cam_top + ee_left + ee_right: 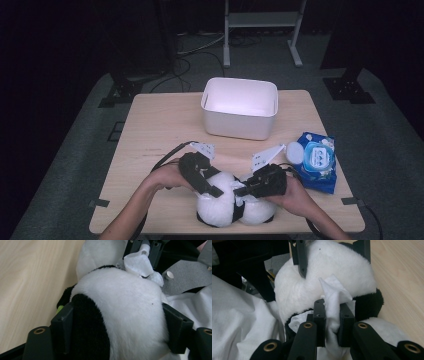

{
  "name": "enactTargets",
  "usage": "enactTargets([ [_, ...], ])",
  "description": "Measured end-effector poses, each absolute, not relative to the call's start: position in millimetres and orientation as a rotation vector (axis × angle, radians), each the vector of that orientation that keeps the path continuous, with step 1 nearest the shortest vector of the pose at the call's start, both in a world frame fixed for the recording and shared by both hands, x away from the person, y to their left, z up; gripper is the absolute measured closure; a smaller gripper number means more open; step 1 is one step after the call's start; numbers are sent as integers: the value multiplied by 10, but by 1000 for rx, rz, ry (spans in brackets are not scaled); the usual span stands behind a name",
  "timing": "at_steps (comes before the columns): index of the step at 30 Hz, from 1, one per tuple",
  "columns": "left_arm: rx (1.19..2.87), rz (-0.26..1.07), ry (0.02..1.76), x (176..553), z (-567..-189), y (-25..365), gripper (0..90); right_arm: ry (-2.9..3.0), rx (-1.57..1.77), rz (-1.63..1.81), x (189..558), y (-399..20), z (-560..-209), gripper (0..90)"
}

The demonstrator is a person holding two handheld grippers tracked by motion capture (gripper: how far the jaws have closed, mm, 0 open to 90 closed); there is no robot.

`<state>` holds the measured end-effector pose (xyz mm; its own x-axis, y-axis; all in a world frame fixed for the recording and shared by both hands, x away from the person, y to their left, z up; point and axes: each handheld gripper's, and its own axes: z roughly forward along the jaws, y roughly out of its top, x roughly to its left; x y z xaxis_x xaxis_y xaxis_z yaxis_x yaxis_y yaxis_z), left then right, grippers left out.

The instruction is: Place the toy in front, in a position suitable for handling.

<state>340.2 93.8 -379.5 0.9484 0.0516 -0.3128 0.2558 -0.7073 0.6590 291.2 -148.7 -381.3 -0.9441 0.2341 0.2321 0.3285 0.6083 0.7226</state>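
Panda point(125, 305) between left gripper point(117, 322) jaws — squeezed

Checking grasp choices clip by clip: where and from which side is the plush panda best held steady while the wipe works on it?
Grip the plush panda across its round head, coming from above on the person's left, as the left gripper does. The head is the widest firm bulge, and its sides sit between the jaws. That leaves the front free for the right gripper, shut on the wipe.

Black-and-white plush panda point(220, 205), white wipe point(334, 302), white bin point(240, 107), blue wipes pack point(317, 162), pale wood table point(155, 130)
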Motion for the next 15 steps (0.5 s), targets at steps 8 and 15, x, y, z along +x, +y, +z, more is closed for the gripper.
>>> enactTargets([
  [8,2359,-289,204,3459,-3699,911,287,-2761,-499,-1265,2948,-1509,-3728,792],
  [15,2423,-207,150,3579,-3590,850,288,-2778,-548,-1284,3035,-1516,-3699,791],
])
